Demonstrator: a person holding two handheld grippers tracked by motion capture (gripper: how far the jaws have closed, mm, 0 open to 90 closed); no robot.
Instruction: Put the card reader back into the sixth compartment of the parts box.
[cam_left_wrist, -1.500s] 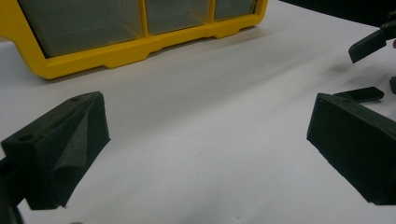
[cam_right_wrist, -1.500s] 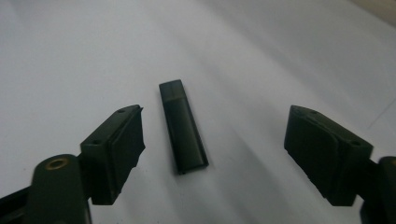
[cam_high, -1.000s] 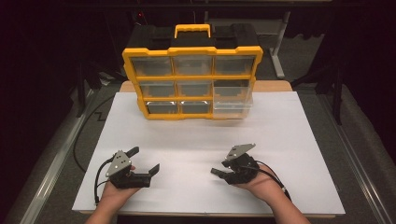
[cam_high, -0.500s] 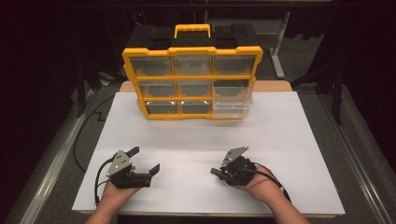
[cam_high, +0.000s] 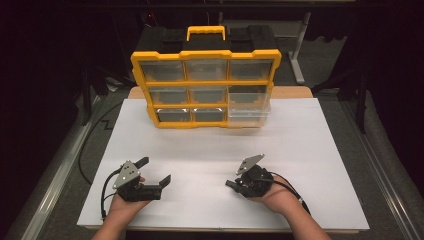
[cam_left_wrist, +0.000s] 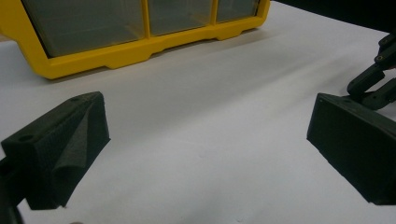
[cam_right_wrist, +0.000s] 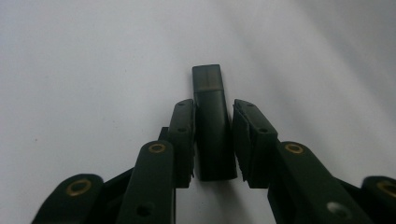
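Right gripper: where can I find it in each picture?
High view: the right gripper is low down, right of the middle, in the person's hand.
Left gripper view: it sits at the far right edge, past the big near jaw.
Right gripper view: it comes up from the bottom. Its jaws have just been closing, with a black block between them.
Shared landmark: the white table lies under it in all three.

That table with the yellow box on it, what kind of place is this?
Probably a lab or studio for recording handwork. A white table stands amid dark surroundings, a person's hands hold a left gripper and right gripper, and a yellow drawer box waits.
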